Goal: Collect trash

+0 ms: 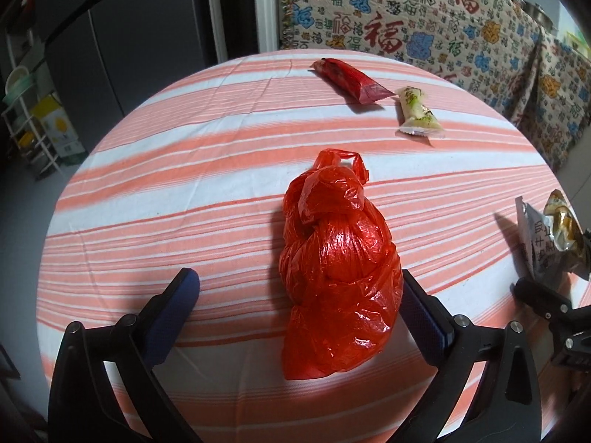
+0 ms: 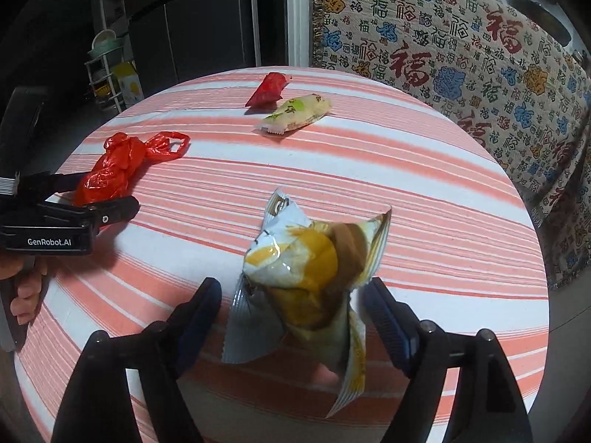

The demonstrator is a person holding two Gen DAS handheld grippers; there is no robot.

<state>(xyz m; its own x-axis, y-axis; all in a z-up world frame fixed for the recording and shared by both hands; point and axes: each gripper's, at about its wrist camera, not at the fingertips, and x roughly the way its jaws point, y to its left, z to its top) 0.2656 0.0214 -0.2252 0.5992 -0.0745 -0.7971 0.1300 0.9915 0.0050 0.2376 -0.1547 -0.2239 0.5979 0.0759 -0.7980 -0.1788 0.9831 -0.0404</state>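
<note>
A knotted red plastic bag lies on the striped tablecloth between the open fingers of my left gripper; its right finger touches the bag, the left finger stands apart. The bag also shows in the right wrist view. A crumpled white and yellow snack wrapper lies between the open fingers of my right gripper, and shows at the right edge of the left wrist view. A red wrapper and a cream and green wrapper lie at the far side.
The round table has a pink and white striped cloth. A patterned throw covers furniture behind it. A dark fridge and a white shelf rack stand at the far left. The left gripper's body sits at the table's left edge.
</note>
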